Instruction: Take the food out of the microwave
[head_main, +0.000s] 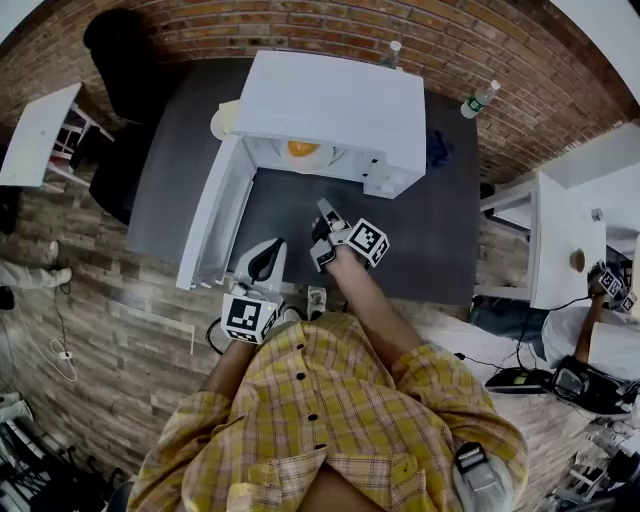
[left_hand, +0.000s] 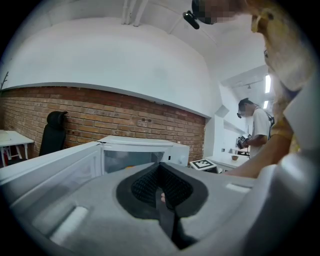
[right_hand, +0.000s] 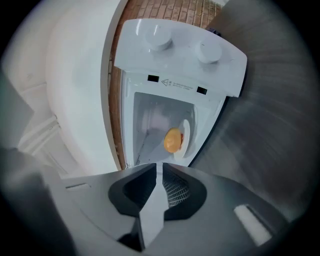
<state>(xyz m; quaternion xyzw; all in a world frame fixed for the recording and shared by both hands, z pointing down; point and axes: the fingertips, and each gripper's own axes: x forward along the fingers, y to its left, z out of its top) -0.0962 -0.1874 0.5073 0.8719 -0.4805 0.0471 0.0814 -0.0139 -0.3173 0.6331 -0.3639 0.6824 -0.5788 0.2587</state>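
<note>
The dark tabletop (head_main: 450, 230) fills the middle of the head view, with the white microwave (head_main: 335, 105) at its upper centre. The microwave's door (head_main: 213, 218) is already swung open toward the lower left, so the opening step looks done. Inside the cavity a white plate (right_hand: 186, 136) carries the food (right_hand: 173, 140), a round orange item. It has not yet been taken out.

The right hand-held gripper (head_main: 328, 222) hovers over the tabletop just in front of the open cavity and points at the food, short of the opening. Its jaws are together, with nothing between them. The left hand-held gripper (head_main: 265, 258) sits lower, near the free edge of the door, and its jaws are also together and empty.

Nearly all of the task seems to be left: parting the jaws, reaching in, gripping the plate or the food, and bringing it out onto the tabletop.
</note>
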